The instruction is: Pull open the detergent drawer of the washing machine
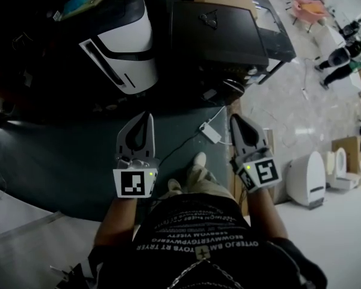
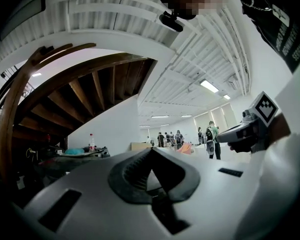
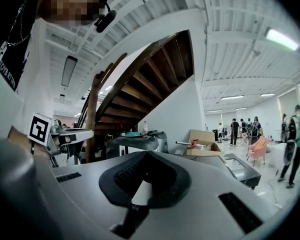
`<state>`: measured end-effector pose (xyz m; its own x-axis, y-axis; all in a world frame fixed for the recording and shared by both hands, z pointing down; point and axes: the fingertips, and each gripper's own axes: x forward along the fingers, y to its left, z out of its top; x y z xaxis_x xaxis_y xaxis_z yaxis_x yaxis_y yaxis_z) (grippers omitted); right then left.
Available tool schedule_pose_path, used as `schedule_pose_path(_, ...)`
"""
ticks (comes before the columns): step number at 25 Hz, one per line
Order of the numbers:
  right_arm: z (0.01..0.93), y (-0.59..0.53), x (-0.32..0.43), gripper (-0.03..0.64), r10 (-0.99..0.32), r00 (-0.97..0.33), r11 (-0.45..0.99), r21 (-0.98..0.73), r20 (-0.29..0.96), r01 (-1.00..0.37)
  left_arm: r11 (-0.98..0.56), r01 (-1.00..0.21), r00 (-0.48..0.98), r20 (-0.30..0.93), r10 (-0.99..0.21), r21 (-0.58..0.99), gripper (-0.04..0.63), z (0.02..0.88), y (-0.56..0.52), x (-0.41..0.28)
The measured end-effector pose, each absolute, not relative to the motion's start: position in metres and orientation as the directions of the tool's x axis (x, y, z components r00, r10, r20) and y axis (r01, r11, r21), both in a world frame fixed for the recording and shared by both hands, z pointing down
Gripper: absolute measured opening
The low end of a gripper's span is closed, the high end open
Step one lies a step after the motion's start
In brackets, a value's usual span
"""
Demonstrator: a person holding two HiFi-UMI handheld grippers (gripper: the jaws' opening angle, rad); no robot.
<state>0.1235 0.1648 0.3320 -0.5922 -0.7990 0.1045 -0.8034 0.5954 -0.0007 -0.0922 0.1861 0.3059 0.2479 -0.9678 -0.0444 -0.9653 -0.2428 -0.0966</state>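
A white appliance with a black top and a dark slot on its front [image 1: 123, 47] stands on the floor ahead at upper left. I take it for the washing machine, and I cannot make out its drawer. Both grippers are held out level, apart from it and empty. My left gripper [image 1: 143, 120] has its jaws shut, as the left gripper view [image 2: 151, 151] also shows. My right gripper [image 1: 236, 120] is shut too, with nothing between its jaws [image 3: 146, 154]. Each gripper shows in the other's view: the right gripper [image 2: 250, 129] and the left gripper [image 3: 65, 134].
A dark boxy unit [image 1: 219, 32] stands right of the appliance. A white power adapter [image 1: 212, 132] with its cable lies on the dark mat. White toilet-like fixtures [image 1: 307, 179] stand at right. A wooden staircase [image 3: 140, 84] rises behind. People [image 1: 343, 56] stand far right.
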Motion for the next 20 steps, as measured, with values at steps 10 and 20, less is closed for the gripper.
schedule_pose_path(10,0.342,0.122,0.128,-0.003,-0.783,-0.612,0.613,-0.028,0.108,-0.789,-0.281,-0.959,0.282,-0.038,-0.959,-0.04,0.003,0.316,0.144,-0.074)
schedule_pose_path(20,0.339,0.079,0.133,-0.003,-0.775,-0.624,0.623,-0.052,0.1,-0.781,-0.287,-0.958,0.287,0.024,-0.958,-0.013,0.002,0.324,0.1,-0.068)
